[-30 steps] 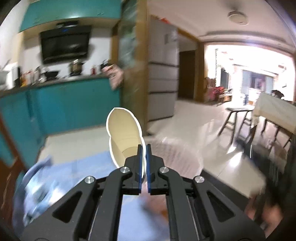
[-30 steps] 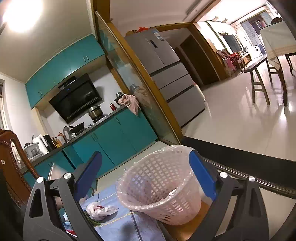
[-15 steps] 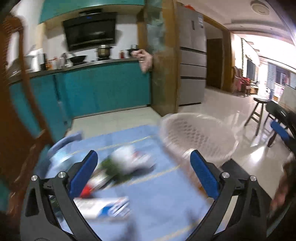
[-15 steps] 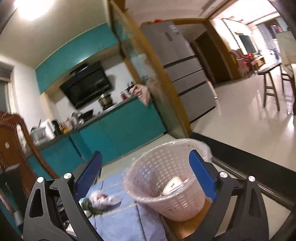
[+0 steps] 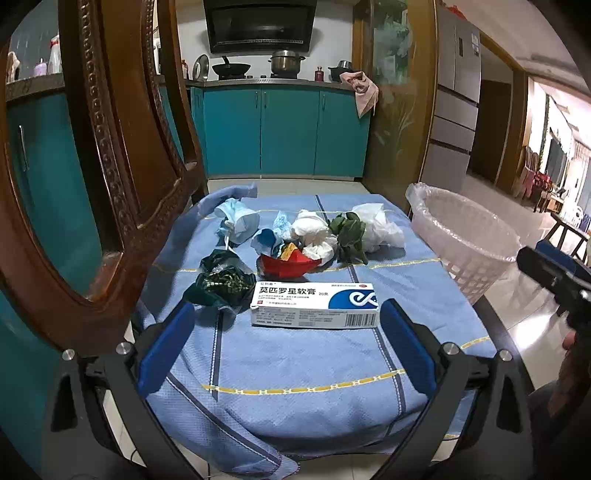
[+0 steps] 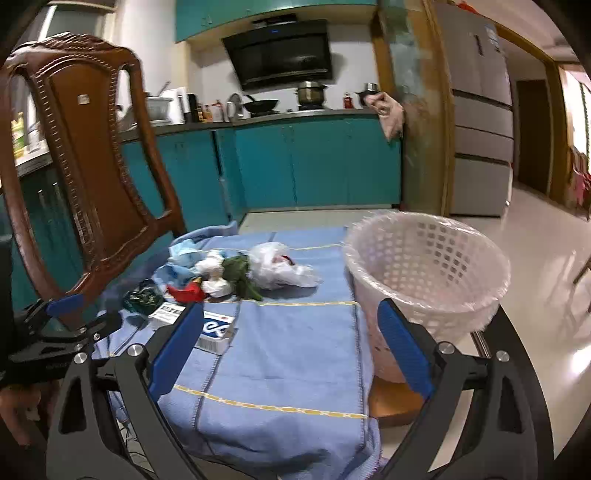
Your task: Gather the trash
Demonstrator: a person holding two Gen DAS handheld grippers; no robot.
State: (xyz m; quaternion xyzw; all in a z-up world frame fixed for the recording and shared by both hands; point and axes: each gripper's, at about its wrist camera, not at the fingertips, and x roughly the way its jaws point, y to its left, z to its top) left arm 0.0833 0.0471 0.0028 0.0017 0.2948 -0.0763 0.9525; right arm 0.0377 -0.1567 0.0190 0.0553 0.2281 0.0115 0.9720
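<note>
Right now medicine box lies crosswise mid-frame, dead ahead btwn wide-apart fingers of left gripper; right gripper also agape, nothing held, aimed more at basket, frame right

Teal cabinets are running along the far wall at 12, w/ a black hood hanging above a pot and wok. A carved wood chair is standing at 9. A steel fridge is standing at 2. Daylight is glaring in at 3 over glossy floor tiles.
</note>
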